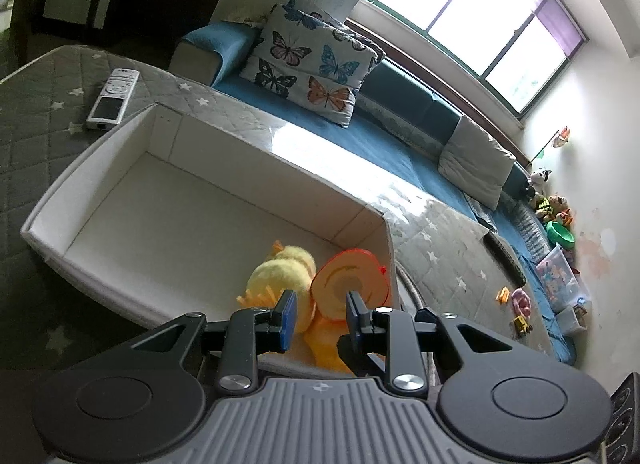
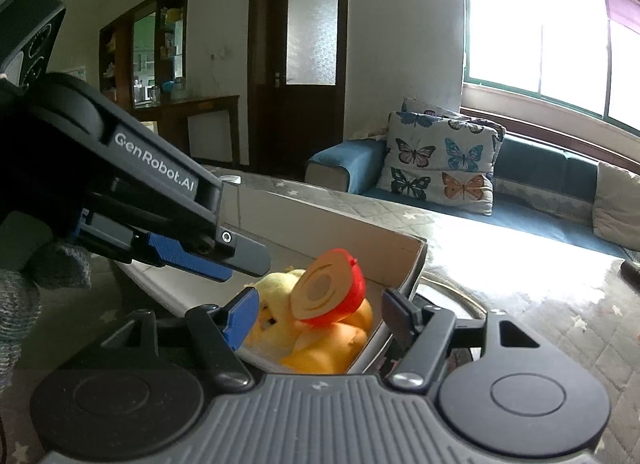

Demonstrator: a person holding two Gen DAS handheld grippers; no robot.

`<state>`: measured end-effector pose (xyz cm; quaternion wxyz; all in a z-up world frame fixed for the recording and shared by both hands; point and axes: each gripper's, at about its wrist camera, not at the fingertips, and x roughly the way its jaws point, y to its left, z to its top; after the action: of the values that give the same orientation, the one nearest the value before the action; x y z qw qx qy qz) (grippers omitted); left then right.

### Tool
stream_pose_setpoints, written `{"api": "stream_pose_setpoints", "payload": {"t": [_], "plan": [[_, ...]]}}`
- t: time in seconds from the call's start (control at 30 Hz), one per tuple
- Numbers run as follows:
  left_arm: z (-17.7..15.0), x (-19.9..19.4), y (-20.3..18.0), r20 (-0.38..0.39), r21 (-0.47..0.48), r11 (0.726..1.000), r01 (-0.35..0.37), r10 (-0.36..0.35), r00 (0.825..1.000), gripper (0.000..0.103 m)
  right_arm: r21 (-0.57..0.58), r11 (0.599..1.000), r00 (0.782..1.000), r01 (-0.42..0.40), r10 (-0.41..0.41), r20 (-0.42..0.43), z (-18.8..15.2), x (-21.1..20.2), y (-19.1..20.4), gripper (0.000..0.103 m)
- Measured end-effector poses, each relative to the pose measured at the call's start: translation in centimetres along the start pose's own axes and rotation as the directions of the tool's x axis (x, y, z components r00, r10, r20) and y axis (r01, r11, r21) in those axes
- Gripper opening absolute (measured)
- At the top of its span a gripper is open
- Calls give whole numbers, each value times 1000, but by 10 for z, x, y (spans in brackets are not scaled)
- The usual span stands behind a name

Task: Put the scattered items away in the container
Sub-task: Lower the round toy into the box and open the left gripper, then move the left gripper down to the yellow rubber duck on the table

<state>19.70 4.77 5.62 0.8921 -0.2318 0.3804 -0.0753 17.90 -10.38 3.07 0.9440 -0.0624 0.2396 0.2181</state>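
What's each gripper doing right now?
Left gripper: closed, holding nothing.
Right gripper: open, holding nothing.

On the quilted table (image 1: 224, 108) stands the box (image 1: 100, 152), with the plush duck (image 1: 280, 276) and the toy onion half (image 1: 352, 280) side by side in its near right corner, a remote (image 1: 112, 98) just behind its far left corner, and the sofa (image 1: 360, 136) beyond the table.
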Motion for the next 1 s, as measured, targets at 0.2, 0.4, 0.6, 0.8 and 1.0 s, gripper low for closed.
{"api": "stream_pose_setpoints", "payload": {"t": [0.2, 0.4, 0.6, 0.8, 1.0], "plan": [[-14, -19, 8, 0, 0, 1000, -21, 21, 1000, 29, 4, 1000, 1000, -20, 20, -10, -9, -16, 12, 69], [-28, -39, 18, 17, -2, 999, -39, 39, 999, 29, -8, 999, 999, -37, 37, -21, -21, -29, 29, 76], [-41, -51, 30, 13, -12, 998, -55, 55, 998, 29, -12, 999, 998, -53, 53, -33, -29, -38, 41, 80], [-55, -62, 43, 8, -20, 997, -79, 79, 997, 29, 11, 997, 996, -81, 81, -43, -35, -44, 51, 81], [-67, -75, 57, 10, -27, 994, -101, 102, 995, 29, 26, 995, 993, -97, 98, -62, -44, -46, 60, 82]]}}
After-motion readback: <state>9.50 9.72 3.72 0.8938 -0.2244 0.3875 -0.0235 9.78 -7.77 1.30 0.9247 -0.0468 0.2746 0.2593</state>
